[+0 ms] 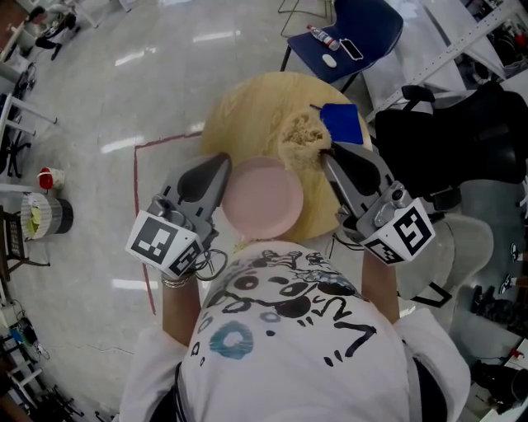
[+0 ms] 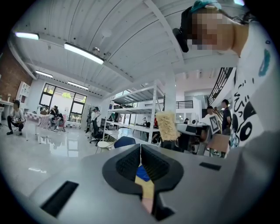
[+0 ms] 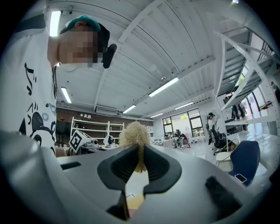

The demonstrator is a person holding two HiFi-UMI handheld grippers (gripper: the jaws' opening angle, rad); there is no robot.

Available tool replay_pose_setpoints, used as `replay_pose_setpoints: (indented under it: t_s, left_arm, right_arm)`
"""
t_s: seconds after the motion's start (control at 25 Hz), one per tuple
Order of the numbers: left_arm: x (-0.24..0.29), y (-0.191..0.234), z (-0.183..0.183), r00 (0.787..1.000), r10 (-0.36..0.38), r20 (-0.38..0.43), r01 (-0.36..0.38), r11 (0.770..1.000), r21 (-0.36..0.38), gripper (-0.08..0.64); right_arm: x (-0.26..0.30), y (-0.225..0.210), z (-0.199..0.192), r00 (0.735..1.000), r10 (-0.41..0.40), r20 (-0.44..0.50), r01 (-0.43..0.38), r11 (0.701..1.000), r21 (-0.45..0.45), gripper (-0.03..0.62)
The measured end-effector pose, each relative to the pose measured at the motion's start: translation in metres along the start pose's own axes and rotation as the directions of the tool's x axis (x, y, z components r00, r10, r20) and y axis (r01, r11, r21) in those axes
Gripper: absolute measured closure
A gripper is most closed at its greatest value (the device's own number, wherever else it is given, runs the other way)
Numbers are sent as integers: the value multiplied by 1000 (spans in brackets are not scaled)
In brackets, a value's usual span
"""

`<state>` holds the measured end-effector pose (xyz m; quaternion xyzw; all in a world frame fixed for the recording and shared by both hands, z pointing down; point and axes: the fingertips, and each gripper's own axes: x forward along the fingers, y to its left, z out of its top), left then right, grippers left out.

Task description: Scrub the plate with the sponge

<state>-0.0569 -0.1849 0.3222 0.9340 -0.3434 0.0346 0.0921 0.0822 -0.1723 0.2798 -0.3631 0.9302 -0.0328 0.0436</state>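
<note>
The plate (image 1: 262, 198) sits at the near edge of the round tabletop (image 1: 247, 115), straight before me. My left gripper (image 1: 224, 169) is clamped on its left rim, and my right gripper (image 1: 326, 152) holds the sponge (image 1: 302, 136) over the tabletop just behind and right of the plate. A flat square pad (image 1: 340, 122) lies just right of the sponge, a chair (image 1: 375, 21) stands behind the tabletop, and a taped line (image 1: 136, 214) runs on the floor to its left.

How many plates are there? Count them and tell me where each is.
1. The pink plate is at the near edge of the round wooden table, just nearer than the straw-coloured sponge. No other shows, though the person's shirt hides the table's nearest rim.
</note>
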Motion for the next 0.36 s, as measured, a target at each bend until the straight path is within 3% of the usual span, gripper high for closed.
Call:
replay_pose_setpoints:
  t_s: [0.36]
  left_arm:
    - [-1,-1,2,1000,-5,13,5,1000,-5,540]
  right_arm:
    - [-2,3,-2,1000,2,0,-2,1000,11,540]
